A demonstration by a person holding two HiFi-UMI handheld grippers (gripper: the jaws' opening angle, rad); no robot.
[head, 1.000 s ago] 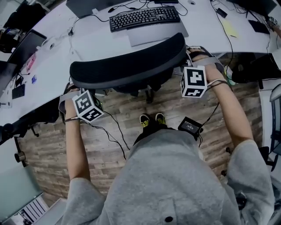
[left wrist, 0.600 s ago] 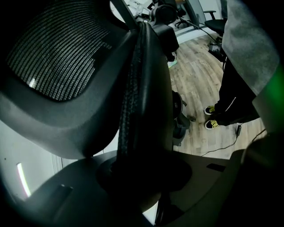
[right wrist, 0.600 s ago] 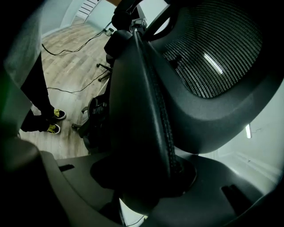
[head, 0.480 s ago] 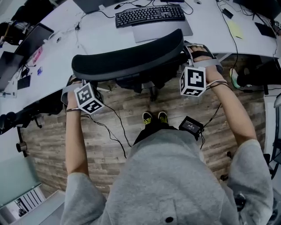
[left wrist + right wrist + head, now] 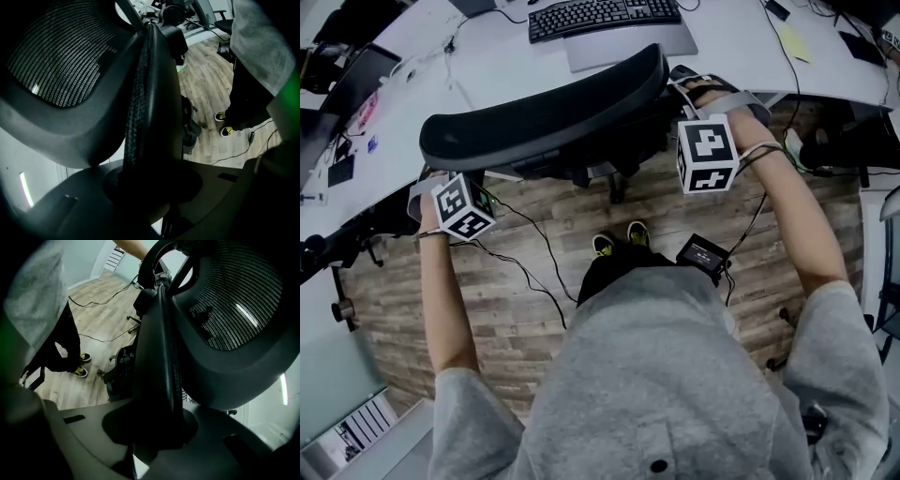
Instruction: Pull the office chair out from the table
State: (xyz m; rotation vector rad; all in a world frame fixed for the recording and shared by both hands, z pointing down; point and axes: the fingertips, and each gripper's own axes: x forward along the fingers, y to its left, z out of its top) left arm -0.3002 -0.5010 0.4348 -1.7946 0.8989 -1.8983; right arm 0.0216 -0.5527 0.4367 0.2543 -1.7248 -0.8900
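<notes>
- The office chair (image 5: pixel 544 117) stands at the person's twelve o'clock. Its curved mesh backrest spans the head view, and its front is tucked against the white table (image 5: pixel 487 66).
- The left gripper (image 5: pixel 150 187) is at the ten o'clock end of the backrest. Its jaws are narrowly parted and clamped on the backrest's side edge, and its own view shows the dark rim pinched between the pads.
- The right gripper (image 5: pixel 154 427) is at the two o'clock end. Its jaws have just been closing, with the opposite edge of the backrest between them, and the pads now press on that rim.
- Each gripper's marker cube faces up at the camera, the left one (image 5: pixel 461 208) at eight o'clock of the chair and the right one (image 5: pixel 707 153) at three o'clock.
- A black keyboard (image 5: pixel 602 14) lies on the table at twelve o'clock, beyond the backrest.
- On the wooden floor (image 5: pixel 516 300), the person's yellow-trimmed shoes (image 5: pixel 616 239) are planted at six o'clock of the chair, just behind its base.
- A small black box (image 5: pixel 703 255) with trailing cables sits at four o'clock of the chair.
</notes>
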